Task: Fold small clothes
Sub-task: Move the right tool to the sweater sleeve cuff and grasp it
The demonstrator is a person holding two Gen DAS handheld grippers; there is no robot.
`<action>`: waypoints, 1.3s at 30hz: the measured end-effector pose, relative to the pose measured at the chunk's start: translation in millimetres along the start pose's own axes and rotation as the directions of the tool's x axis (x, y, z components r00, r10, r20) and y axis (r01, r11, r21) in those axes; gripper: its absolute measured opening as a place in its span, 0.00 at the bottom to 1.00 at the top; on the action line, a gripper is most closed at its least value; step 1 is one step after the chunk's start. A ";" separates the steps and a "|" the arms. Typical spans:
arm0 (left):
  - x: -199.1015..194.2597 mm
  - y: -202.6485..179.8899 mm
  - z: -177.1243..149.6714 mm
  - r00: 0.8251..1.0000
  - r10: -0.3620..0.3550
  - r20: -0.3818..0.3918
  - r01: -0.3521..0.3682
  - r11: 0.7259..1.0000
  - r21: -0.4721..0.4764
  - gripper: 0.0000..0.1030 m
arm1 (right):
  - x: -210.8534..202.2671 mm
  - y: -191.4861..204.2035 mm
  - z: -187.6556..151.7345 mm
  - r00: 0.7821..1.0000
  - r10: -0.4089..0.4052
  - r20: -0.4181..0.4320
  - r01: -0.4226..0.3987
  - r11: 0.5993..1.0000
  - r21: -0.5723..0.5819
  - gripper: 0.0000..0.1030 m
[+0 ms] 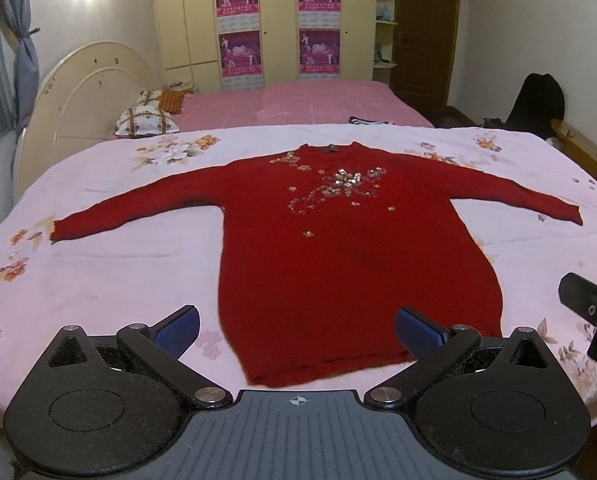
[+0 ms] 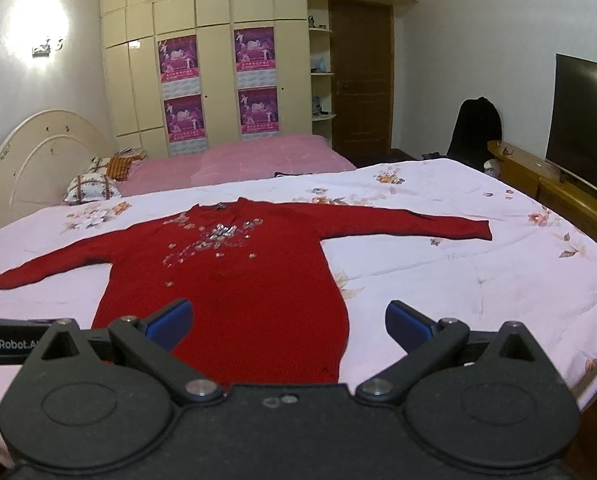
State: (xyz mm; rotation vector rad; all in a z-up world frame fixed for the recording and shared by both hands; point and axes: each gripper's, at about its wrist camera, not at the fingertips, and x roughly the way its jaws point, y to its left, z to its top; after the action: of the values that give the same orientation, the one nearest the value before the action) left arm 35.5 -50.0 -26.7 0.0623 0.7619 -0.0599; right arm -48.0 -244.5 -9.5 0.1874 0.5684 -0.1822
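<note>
A red long-sleeved sweater [image 1: 338, 264] with sequin flowers on the chest lies flat, face up, on the floral bedspread [image 1: 110, 264], both sleeves spread wide and the hem toward me. My left gripper [image 1: 296, 330] is open and empty, hovering over the hem. In the right wrist view the sweater [image 2: 242, 292] lies left of centre. My right gripper [image 2: 288, 320] is open and empty above the sweater's lower right side. The right gripper's body shows at the right edge of the left wrist view [image 1: 594, 316].
A second bed with a pink cover [image 1: 298, 104] and pillows [image 1: 146, 120] stands behind. A wardrobe with posters [image 1: 278, 20] lines the back wall. A television [image 2: 586, 124] on a wooden bench and a black bag on a chair [image 2: 476, 128] stand to the right.
</note>
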 end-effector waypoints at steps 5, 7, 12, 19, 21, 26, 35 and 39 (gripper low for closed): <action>32.6 -0.3 12.9 1.000 0.010 -0.010 -0.010 1.000 0.003 1.00 | 26.4 -7.2 8.8 1.000 -0.018 0.008 0.018 1.000 0.016 0.99; 48.8 -1.9 20.4 1.000 0.020 -0.016 -0.020 1.000 0.011 1.00 | 40.6 -11.5 14.0 1.000 -0.021 0.009 0.021 1.000 0.021 0.99; 89.1 -8.3 40.9 0.999 0.037 -0.038 -0.037 0.999 0.014 1.00 | 80.2 -20.1 28.1 0.999 -0.045 -0.017 0.045 0.998 0.033 0.99; 148.6 -29.4 72.4 0.997 0.046 -0.063 -0.044 0.998 0.039 1.00 | 138.0 -43.2 44.2 0.995 -0.074 -0.063 0.079 0.994 0.072 0.99; 164.3 -35.5 81.1 0.997 0.044 -0.070 -0.041 0.998 0.037 1.00 | 155.7 -51.1 48.1 0.994 -0.080 -0.078 0.087 0.993 0.080 0.99; 203.9 -57.9 99.9 0.997 0.023 -0.080 -0.020 0.999 0.039 1.00 | 197.4 -71.2 55.1 0.988 -0.098 -0.117 0.108 0.990 0.089 0.98; 272.7 -114.6 121.0 0.991 0.024 -0.128 -0.010 0.994 0.106 1.00 | 278.2 -130.3 65.0 0.975 -0.152 -0.163 0.179 0.969 0.169 0.98; 298.8 -132.1 129.8 0.990 0.040 -0.136 -0.023 0.992 0.121 1.00 | 308.5 -165.0 63.3 0.963 -0.183 -0.197 0.226 0.947 0.229 0.98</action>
State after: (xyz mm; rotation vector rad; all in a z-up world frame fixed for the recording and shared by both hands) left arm 330.3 -201.2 -144.1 0.1938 0.8952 -0.0717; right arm 203.3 -455.0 -147.1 0.3919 0.7392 -0.4447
